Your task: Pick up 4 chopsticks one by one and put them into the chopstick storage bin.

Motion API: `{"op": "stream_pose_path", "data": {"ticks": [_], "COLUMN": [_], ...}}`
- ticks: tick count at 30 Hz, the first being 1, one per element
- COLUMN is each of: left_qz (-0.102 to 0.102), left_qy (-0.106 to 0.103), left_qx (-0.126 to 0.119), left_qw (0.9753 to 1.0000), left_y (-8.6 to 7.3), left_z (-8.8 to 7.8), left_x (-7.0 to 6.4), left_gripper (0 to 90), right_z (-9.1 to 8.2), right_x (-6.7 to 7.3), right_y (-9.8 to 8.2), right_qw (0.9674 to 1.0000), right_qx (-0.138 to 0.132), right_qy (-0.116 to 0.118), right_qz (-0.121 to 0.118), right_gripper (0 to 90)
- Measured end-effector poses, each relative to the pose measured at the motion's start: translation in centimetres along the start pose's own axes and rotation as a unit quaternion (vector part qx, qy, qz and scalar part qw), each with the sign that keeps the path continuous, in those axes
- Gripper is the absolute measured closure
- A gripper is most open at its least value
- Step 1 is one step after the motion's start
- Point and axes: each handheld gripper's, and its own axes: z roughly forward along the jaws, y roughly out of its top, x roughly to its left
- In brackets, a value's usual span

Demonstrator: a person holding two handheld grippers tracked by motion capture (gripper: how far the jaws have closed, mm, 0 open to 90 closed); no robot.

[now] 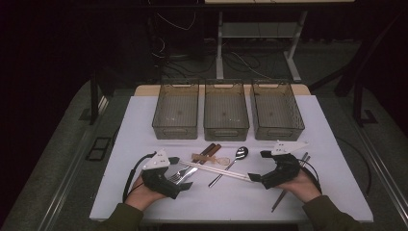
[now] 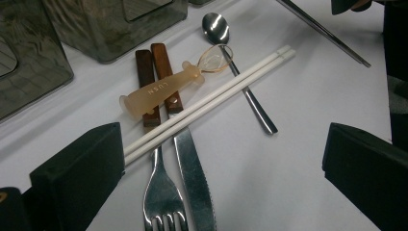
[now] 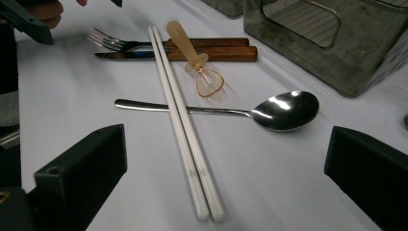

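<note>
The fork [image 2: 163, 202] tines and knife [image 2: 195, 183] tip are cut off between the left gripper's [image 2: 221, 163] jaws.

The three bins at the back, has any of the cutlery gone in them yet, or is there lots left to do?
Nothing is done yet: the three bins hold no cutlery. Both grippers, left and right, are open beside the white chopsticks, holding nothing. The fork, knife, spoon and small whisk all lie on the table.

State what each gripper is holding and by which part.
Nothing is held. The left gripper and right gripper both stand open, either side of the pair of white chopsticks lying on the table.
</note>
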Motion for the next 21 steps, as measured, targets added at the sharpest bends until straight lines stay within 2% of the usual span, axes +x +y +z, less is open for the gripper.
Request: {"op": "stream_pose_path", "data": {"ticks": [6, 8, 21], "left_qz": [0.000, -0.001, -0.001], "left_qy": [-0.001, -0.001, -0.001], "left_qx": [-0.001, -0.001, -0.002], "left_qw": [1.0000, 1.0000, 1.0000], "left_y": [0.0, 0.0, 0.0], "left_z": [0.0, 0.0, 0.0], "left_x": [-0.1, -0.1, -0.1], "left_gripper": [0.0, 0.0, 0.0], "right_z": [0.4, 0.4, 1.3], "right_x": [0.0, 0.0, 0.2], "right_y": [0.3, 0.4, 1.1], "right_qw": [1.0000, 1.0000, 0.9998], "right_qx": [0.002, 0.003, 0.009], "right_qy": [0.003, 0.008, 0.018], "right_qz": [-0.002, -0.004, -0.008], "right_gripper": [1.3, 6.5, 6.6]}}
